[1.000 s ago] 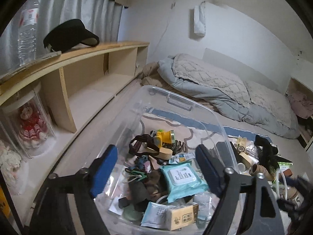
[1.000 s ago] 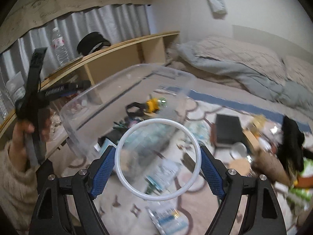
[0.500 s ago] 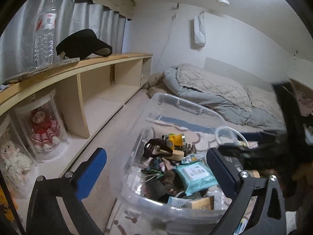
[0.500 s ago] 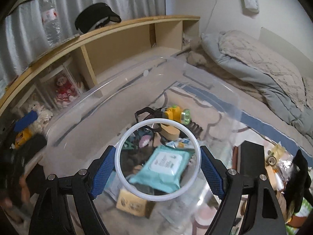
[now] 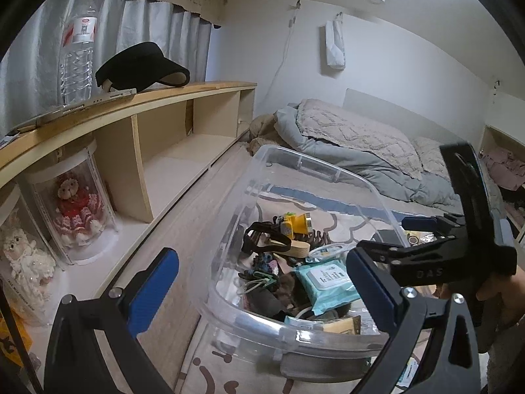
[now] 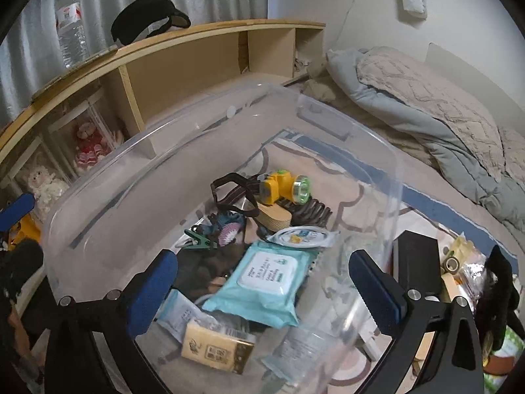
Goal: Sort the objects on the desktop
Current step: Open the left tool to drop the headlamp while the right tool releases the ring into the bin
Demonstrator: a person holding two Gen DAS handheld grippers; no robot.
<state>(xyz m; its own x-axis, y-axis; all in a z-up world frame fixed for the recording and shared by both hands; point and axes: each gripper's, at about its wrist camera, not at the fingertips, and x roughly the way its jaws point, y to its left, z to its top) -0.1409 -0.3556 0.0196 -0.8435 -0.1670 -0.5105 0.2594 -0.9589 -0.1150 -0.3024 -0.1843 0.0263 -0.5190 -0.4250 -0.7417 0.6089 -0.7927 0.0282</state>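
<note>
While the right gripper (image 6: pixel 262 282) fingers are opening with nothing between them, the wipes pack (image 6: pixel 262 282) is seen below in the clear bin (image 6: pixel 229 111); the left gripper (image 5: pixel 262 282) fingers are spread, empty.

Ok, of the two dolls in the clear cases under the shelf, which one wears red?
The right-hand doll, the brown bear-like one in a red dress, nearer the shelf divider. The other doll beside it is white and fluffy.

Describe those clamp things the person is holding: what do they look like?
Each gripper is a black plastic frame with two long fingers tipped by blue ribbed pads and silver bolts. The left gripper and right gripper match; the right one's side carries faint raised lettering.
</note>
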